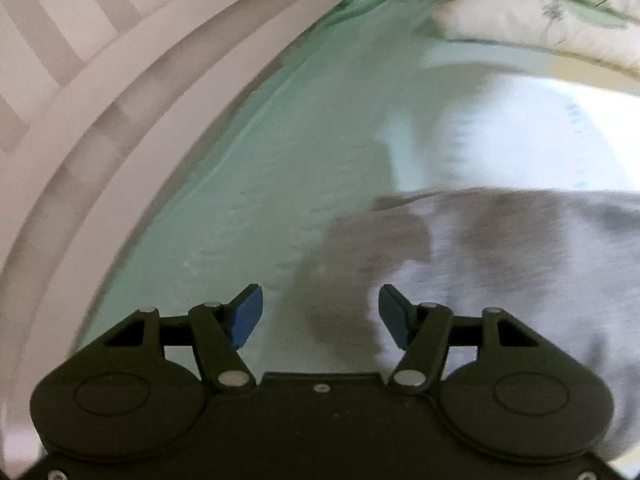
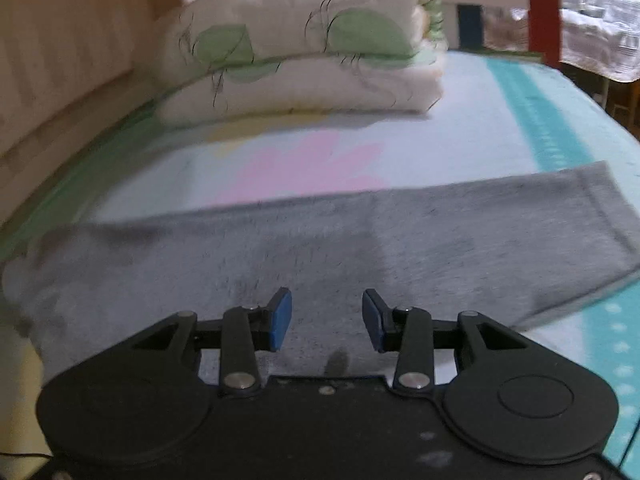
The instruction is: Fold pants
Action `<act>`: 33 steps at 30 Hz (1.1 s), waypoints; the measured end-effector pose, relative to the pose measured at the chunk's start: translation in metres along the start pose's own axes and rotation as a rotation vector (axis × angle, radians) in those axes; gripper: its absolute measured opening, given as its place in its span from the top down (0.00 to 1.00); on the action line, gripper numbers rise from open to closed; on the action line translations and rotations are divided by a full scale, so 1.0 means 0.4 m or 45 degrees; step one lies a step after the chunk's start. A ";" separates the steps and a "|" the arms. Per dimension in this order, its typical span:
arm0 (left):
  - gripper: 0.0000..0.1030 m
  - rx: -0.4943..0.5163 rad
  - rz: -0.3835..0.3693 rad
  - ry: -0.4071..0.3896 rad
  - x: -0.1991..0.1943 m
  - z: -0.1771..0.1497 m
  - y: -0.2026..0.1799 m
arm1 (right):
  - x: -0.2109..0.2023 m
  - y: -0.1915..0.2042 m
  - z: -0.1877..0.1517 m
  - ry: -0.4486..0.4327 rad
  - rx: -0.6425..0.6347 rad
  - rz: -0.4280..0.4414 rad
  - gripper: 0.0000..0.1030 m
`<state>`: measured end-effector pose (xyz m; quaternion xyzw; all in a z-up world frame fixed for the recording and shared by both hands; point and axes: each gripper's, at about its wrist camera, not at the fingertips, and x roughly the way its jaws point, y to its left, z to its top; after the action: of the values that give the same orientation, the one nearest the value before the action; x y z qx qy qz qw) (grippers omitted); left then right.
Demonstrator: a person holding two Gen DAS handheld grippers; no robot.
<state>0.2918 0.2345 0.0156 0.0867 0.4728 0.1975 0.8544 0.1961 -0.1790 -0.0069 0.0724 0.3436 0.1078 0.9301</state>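
Grey pants (image 2: 320, 240) lie flat across the bed, one leg running to the right with its hem at the far right. In the left wrist view the pants (image 1: 520, 260) fill the lower right, blurred. My left gripper (image 1: 320, 312) is open and empty, over the left edge of the pants and the green sheet. My right gripper (image 2: 326, 316) is open and empty, just above the middle of the pants.
A folded white quilt with green leaves (image 2: 300, 52) lies at the head of the bed. A wooden bed frame (image 1: 80, 120) runs along the left side. The sheet (image 2: 500, 128) has pink and teal patches. Furniture and cloth stand beyond the bed's right edge (image 2: 580, 20).
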 end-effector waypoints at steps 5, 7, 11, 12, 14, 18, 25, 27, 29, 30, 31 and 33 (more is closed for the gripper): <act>0.35 0.102 -0.150 -0.096 -0.094 0.024 -0.139 | 0.067 -0.111 0.004 0.031 0.184 -0.100 0.60; 0.35 0.144 -0.212 -0.145 -0.134 0.036 -0.221 | 0.053 -0.185 0.011 -0.007 0.282 -0.175 0.60; 0.33 0.213 -0.348 -0.137 -0.178 0.057 -0.379 | -0.015 -0.328 0.015 -0.086 0.488 -0.246 0.60; 0.33 0.228 -0.378 -0.135 -0.183 0.061 -0.414 | -0.035 -0.362 0.015 -0.113 0.535 -0.254 0.59; 0.33 0.263 -0.404 -0.135 -0.199 0.064 -0.497 | -0.068 -0.419 0.009 -0.147 0.638 -0.256 0.58; 0.33 0.256 -0.478 -0.090 -0.215 0.063 -0.618 | -0.085 -0.509 -0.002 -0.158 0.838 -0.237 0.58; 0.33 0.181 -0.519 0.025 -0.203 0.044 -0.723 | -0.092 -0.596 -0.046 -0.133 0.948 -0.248 0.58; 0.33 0.163 -0.520 0.073 -0.184 0.038 -0.739 | -0.075 -0.616 -0.054 -0.123 0.976 -0.248 0.58; 0.33 0.153 -0.517 0.096 -0.175 0.027 -0.744 | -0.060 -0.630 -0.064 -0.102 1.016 -0.237 0.58; 0.33 0.155 -0.512 0.099 -0.171 0.022 -0.745 | -0.058 -0.635 -0.072 -0.094 1.034 -0.231 0.58; 0.33 0.157 -0.510 0.099 -0.169 0.017 -0.748 | -0.050 -0.640 -0.072 -0.097 1.048 -0.228 0.58; 0.33 0.159 -0.512 0.105 -0.159 0.010 -0.760 | -0.040 -0.648 -0.065 -0.116 1.048 -0.222 0.58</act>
<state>0.3427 -0.0678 -0.0346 0.0353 0.5264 -0.0034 0.8495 0.2062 -0.4318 -0.0707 0.4132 0.3213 -0.1207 0.8435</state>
